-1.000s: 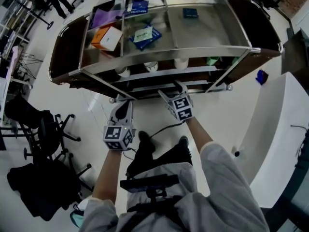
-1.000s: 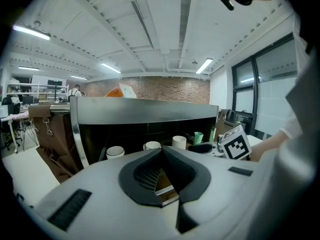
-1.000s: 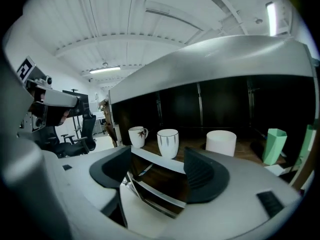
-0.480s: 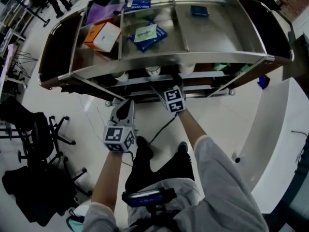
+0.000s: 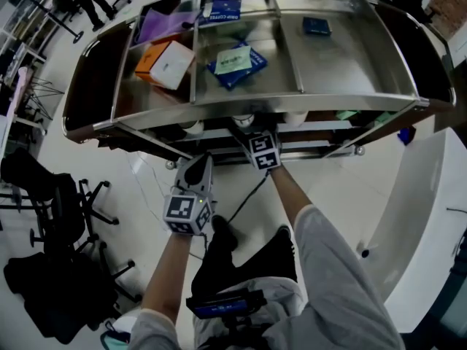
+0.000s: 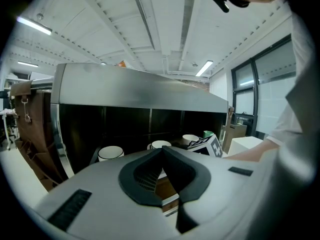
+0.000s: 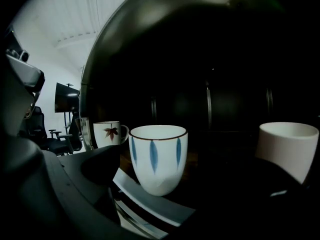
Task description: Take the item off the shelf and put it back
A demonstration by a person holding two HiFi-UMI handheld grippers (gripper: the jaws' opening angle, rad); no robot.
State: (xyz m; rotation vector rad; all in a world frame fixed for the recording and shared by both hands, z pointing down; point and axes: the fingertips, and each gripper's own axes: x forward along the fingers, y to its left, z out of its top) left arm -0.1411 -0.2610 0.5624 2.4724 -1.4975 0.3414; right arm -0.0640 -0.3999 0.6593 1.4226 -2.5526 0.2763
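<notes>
The left hand-held gripper (image 5: 198, 168) hangs low in front of the curved stainless-steel shelf unit (image 5: 306, 99), short of its front rail, jaws together with nothing between them. It looks parked out of the way, since one cup needs only one grasp. To its right, the right hand-held gripper (image 5: 252, 133) reaches under the top tray into the dark lower shelf, held nearly level to clear the tray's edge, and its jaws have just been opening wide. In line with the gap between them, touched by neither pad as far as I can tell, stands the white handleless cup with blue leaf-shaped marks and a brown rim (image 7: 158, 158), upright near the shelf's front edge. I take it to be the item to lift off. A white mug with a red maple leaf (image 7: 109, 133) stands to its left and a plain white cup (image 7: 288, 147) well to its right, far enough that the spread jaws should slip round the middle cup alone. The step in hand seems to be the approach, before any closing
</notes>
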